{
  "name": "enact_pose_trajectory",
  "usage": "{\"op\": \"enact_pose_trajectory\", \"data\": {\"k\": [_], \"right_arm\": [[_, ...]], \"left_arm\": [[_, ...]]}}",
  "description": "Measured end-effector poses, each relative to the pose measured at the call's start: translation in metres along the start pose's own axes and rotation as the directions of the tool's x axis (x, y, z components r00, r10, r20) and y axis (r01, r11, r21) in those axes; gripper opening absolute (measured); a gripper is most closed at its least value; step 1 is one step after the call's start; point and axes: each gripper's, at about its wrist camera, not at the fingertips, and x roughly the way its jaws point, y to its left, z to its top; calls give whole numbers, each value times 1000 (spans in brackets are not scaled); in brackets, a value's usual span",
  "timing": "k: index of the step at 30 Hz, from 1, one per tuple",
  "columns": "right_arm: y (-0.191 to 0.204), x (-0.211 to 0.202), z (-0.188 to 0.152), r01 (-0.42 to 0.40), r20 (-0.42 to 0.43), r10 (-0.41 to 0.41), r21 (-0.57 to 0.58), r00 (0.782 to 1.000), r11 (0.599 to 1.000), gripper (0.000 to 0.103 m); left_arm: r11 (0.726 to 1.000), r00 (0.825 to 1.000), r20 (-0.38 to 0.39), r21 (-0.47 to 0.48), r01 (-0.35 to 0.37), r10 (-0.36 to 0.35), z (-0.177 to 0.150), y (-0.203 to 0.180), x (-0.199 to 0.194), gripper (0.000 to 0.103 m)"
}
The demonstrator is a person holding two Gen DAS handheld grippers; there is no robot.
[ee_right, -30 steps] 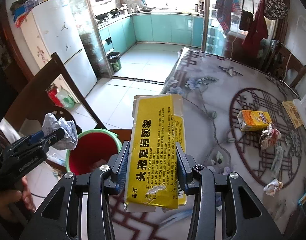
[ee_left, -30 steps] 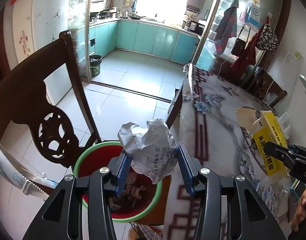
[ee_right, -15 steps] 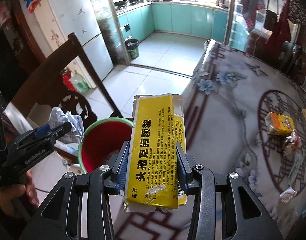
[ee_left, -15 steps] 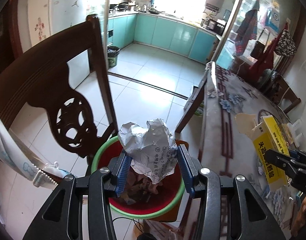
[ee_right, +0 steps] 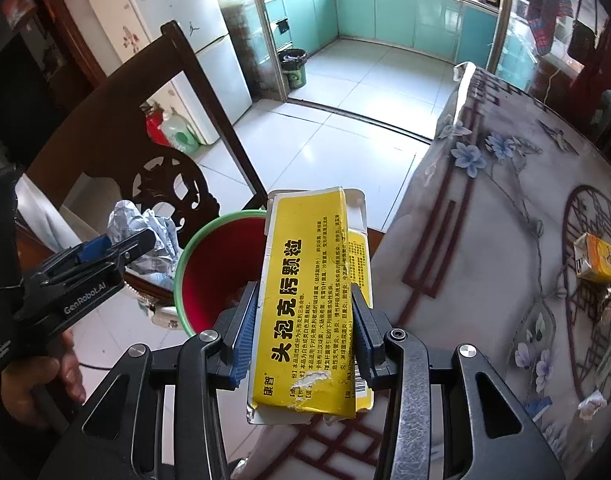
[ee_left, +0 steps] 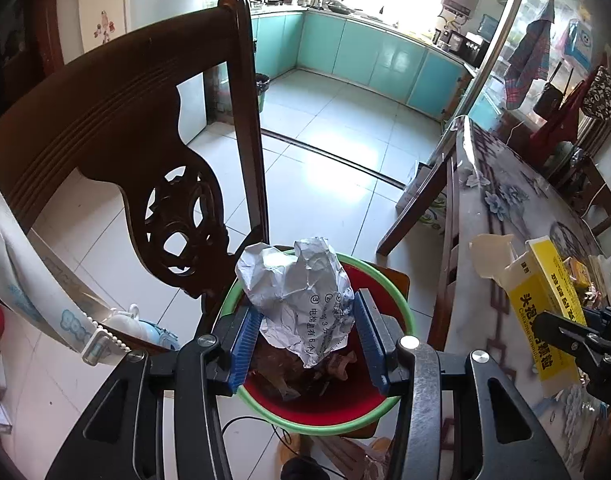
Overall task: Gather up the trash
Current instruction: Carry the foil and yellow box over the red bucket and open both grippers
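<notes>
My left gripper (ee_left: pixel 308 342) is shut on a crumpled ball of white paper (ee_left: pixel 299 298), held right above a red bin with a green rim (ee_left: pixel 401 308) that holds some scraps. My right gripper (ee_right: pixel 303 332) is shut on a flattened yellow medicine box (ee_right: pixel 305 312), which hangs over the table's edge just right of the same bin (ee_right: pixel 209 272). From the right wrist camera the left gripper (ee_right: pixel 117 248) and its paper ball (ee_right: pixel 145 228) show at the left. The yellow box (ee_left: pixel 545 320) also appears at the right of the left wrist view.
A dark carved wooden chair (ee_left: pixel 137 120) stands close behind and left of the bin. The table with a flowered cloth (ee_right: pixel 505 208) fills the right, with an orange carton (ee_right: pixel 597 258) and crumpled wrappers (ee_right: pixel 591 402) on it. A hand (ee_right: pixel 37 380) holds the left gripper's handle.
Both grippers moved left and down toward the bin. The paper ball is now over the bin's middle, and the yellow box has come from over the table to its edge by the bin.
</notes>
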Motion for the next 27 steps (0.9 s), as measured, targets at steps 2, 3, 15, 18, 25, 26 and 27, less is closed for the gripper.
{"op": "enact_pose_trajectory", "data": {"k": [2,3,15,18,25,26,27], "right_arm": [[5,3,3,-4,-5,4,-14,1000,1000,41],[7,4,4,-5,-7,5,-19,1000,1000,41],[16,14,14,-24,-32,23,-48,999,999,41],[17,15,15,-23,-35,22,-52,999,998,41],[20,16,17,-27,-38,25,-64,999,998,41],[20,17,17,-28,-38,26,-64,999,998,41],[21,17,17,-29,-38,27,-64,999,998,41]], "left_arm": [[1000,1000,-6,-2,-2,2,1,1,3,44],[1000,1000,-10,-3,-1,1,1,2,4,44],[1000,998,-57,6,-13,13,6,6,24,45],[1000,998,-59,9,-11,12,7,5,25,45],[1000,998,-58,3,-18,19,7,6,25,45],[1000,998,-58,4,-19,19,7,6,25,45],[1000,998,-58,6,-20,21,6,6,25,45]]}}
